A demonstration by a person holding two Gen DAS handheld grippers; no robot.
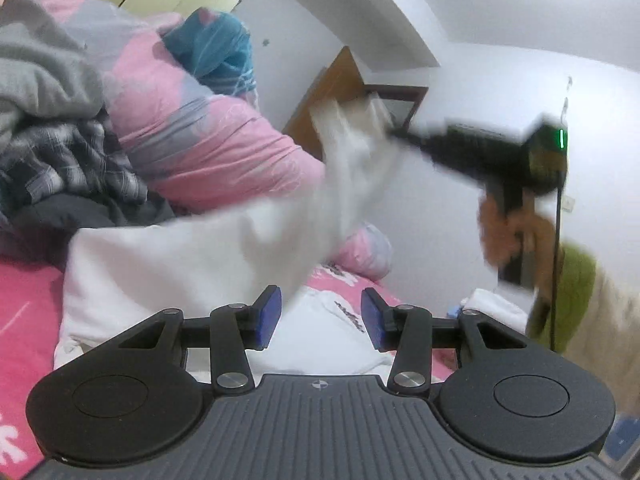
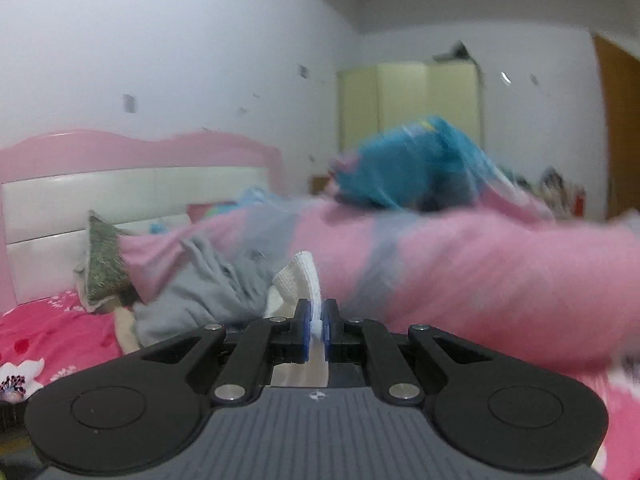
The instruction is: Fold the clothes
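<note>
A white garment [image 1: 160, 276] lies spread on the pink bed in front of my left gripper [image 1: 322, 312]. That gripper is open, its blue pads apart and pressing on nothing. One part of the garment is pulled up to the right, blurred, into my right gripper [image 1: 394, 132], which a person's hand [image 1: 508, 232] holds high. In the right wrist view my right gripper [image 2: 316, 320] is shut on a ribbed white edge of the garment [image 2: 304, 276], which sticks up between the pads.
A bulky pink quilt [image 1: 200, 132] fills the back of the bed, with a teal bundle [image 1: 216, 52] on top. Grey and plaid clothes [image 1: 60, 128] are heaped at the left. A pink-and-white headboard [image 2: 120, 192] and a wardrobe [image 2: 408, 104] stand behind.
</note>
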